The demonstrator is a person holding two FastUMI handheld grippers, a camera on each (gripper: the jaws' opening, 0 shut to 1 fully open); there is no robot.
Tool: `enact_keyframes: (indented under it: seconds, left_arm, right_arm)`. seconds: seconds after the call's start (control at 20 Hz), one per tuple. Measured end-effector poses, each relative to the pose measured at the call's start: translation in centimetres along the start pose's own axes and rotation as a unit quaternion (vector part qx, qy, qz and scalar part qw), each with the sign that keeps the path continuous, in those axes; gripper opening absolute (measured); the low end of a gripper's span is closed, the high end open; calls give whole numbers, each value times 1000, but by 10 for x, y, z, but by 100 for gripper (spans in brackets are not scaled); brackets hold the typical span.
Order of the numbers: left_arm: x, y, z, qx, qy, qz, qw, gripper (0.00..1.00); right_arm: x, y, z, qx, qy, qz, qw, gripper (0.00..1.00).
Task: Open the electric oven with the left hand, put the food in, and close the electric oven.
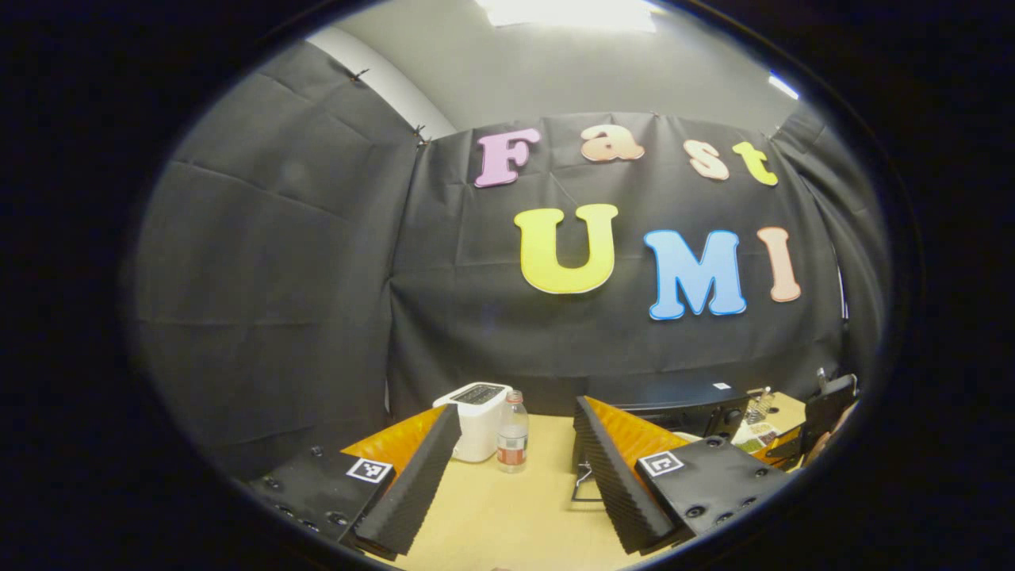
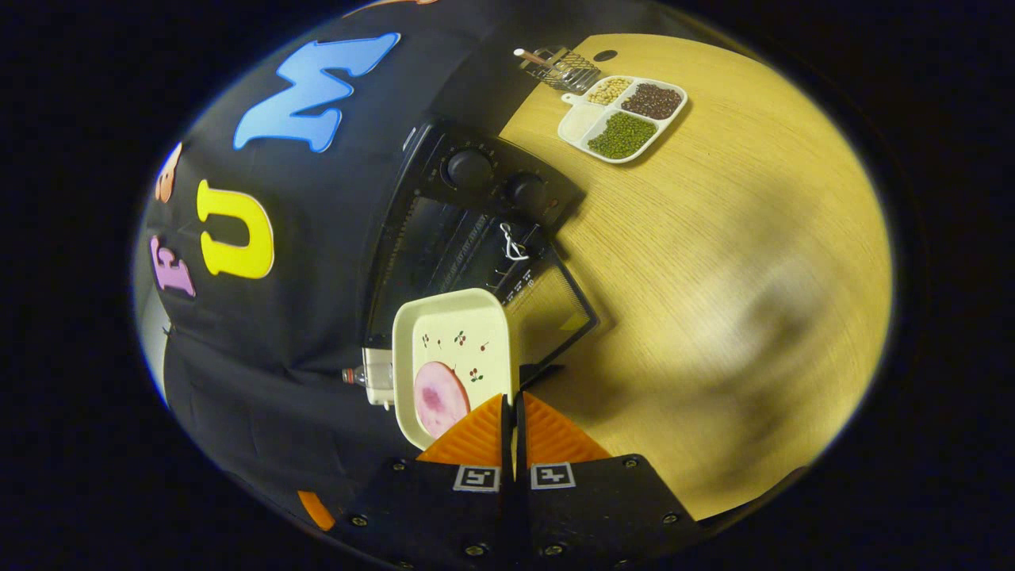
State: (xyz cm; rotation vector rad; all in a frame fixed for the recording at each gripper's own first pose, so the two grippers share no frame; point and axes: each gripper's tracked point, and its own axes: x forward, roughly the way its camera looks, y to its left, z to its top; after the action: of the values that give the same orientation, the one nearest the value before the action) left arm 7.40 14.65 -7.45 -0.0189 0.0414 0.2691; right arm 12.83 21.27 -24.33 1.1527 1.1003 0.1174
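Right gripper view, largest feature first: the wooden table [image 2: 737,262] takes up the right half of the frame. The black oven [image 2: 476,230] lies in the upper centre, against the cloth wall, with two round knobs [image 2: 469,168] toward the top. Its glass door [image 2: 547,305] hangs open, swung down toward the table at centre frame, and a small metal clip or ring [image 2: 514,244] sits on the door's handle edge. A cream dish [image 2: 456,361] with small cherry prints occupies lower centre, overlapping the oven's open front; whether it rests on the door or is carried clear of it cannot be told from this angle. A pink round slice of food [image 2: 440,396] lies in the dish's lower part. The right gripper [image 2: 511,412], at bottom centre, has its fingers drawn together on the near rim of the dish, holding it. A divided tray [image 2: 622,119] of beans and grains is at top centre, with a wire rack [image 2: 563,67] just beyond it.

Left gripper view: the table [image 1: 515,507] fills the lower centre. The oven [image 1: 682,400] appears at lower right, dark and indistinct. A white appliance [image 1: 476,416], possibly a toaster, stands at lower centre, with a clear bottle [image 1: 513,432] just beside it on the right. The left gripper [image 1: 515,492] is at the bottom, fingers spread wide apart with nothing between them.
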Motion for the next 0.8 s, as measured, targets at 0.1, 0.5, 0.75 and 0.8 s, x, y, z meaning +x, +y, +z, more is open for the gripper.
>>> enact_keyframes:
  seconds: [0.1, 0.5, 0.75, 0.8]
  left_arm:
    - [12, 5, -5, 1, 4, -3, 1000, 100]
    - [63, 24, -22, 2, 17, -17, 1000, 100]
    - [79, 35, -35, 5, 32, -19, 999, 100]
    - [81, 37, -35, 7, 35, -18, 999, 100]
  right_arm:
    - [14, 7, 5, 30, -19, -4, 999, 0]
    - [78, 38, 27, 126, -80, 0, 989, 0]
    - [106, 54, 52, 165, -136, 10, 977, 1]
    - [110, 55, 55, 174, -140, 10, 975, 1]
